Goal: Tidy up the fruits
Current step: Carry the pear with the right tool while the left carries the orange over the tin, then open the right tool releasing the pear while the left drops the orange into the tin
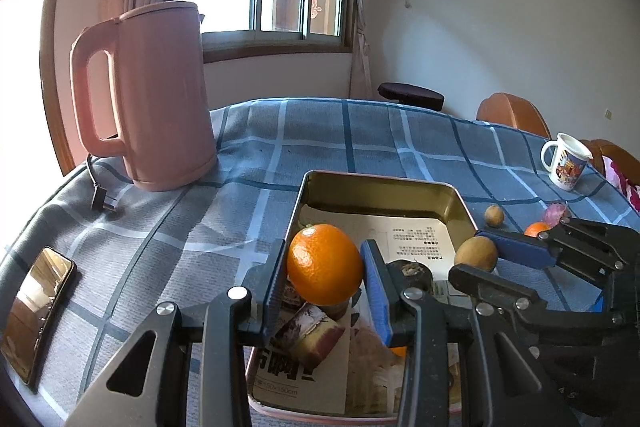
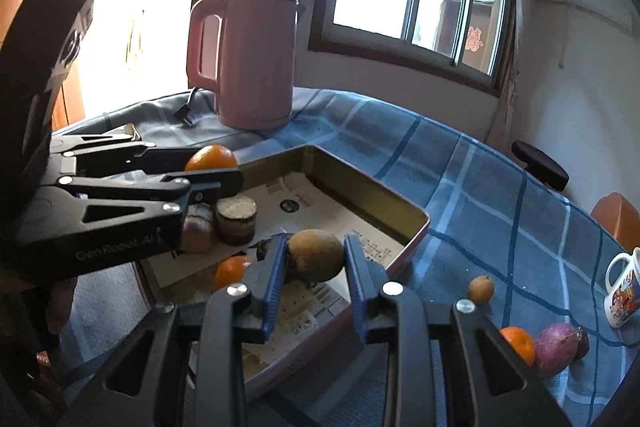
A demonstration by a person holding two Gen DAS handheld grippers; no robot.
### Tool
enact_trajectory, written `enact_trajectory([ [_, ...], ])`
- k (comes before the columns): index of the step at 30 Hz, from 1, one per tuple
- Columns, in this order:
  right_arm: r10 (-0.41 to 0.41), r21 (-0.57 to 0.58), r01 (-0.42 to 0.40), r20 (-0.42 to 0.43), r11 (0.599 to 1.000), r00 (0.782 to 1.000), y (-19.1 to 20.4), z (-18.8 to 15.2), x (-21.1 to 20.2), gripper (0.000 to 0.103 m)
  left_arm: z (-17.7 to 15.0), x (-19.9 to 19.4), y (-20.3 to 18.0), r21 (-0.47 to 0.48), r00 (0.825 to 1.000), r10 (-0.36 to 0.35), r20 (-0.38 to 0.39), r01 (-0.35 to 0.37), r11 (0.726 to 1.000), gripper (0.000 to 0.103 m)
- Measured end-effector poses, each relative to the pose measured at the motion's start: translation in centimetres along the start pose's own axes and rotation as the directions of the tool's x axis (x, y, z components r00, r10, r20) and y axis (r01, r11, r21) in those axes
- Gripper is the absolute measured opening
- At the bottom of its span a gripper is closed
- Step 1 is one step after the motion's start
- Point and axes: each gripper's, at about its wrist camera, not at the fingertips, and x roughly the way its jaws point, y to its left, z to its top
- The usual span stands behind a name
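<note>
A worktop point(image 1: 320, 131) under a blue-and-grey checked cloth fills both views, and on its far left side stands the largest thing on it, a pink electric kettle point(image 1: 156, 95) with its lid on and its handle toward the camera, a black plug point(image 1: 100, 197) lying on the cloth beside its base. Nearer the middle sits a shallow rectangular metal tin point(image 1: 384, 191), gold inside, lined with printed paper and holding a few small round packaged items, a dark round one and a small orange fruit partly hidden low in the tin. Over the tin, the left gripper point(image 1: 325, 267) has its blue-padded fingers point(image 1: 376, 279) closed on an orange point(image 1: 325, 263), which is lifted clear above the tin's near-left part. Just beside it, the right gripper point(image 2: 316, 263) has its fingers point(image 2: 276, 271) pressed against both sides of a brown kiwi-like fruit point(image 2: 316, 255), held above the tin's right edge. A dark phone point(image 1: 38, 311) lies flat near the worktop's left edge. A white mug point(image 1: 566, 161) with a colourful print stands upright toward the far right. On the cloth to the right of the tin, well apart from it, lie a purple passion-fruit-like fruit point(image 2: 558, 347), touching a small orange point(image 2: 518, 343), and a little brown fruit point(image 2: 480, 289) nearer the tin.
</note>
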Motion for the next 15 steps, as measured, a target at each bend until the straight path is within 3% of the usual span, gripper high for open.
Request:
enact_trajectory([
  [13, 0.021, -0.007, -0.021, -0.034, 1.0, 0.999, 0.21, 0.05, 0.75, 0.033, 0.04, 0.71, -0.24, 0.023, 0.999, 0.008, -0.038, -0.007, 1.0, 0.04],
  [15, 0.017, -0.006, -0.018, -0.036, 1.0, 0.999, 0.18, 0.08, 0.8, 0.041, 0.01, 0.54, -0.35, 0.031, 0.999, 0.026, -0.029, -0.025, 0.999, 0.058],
])
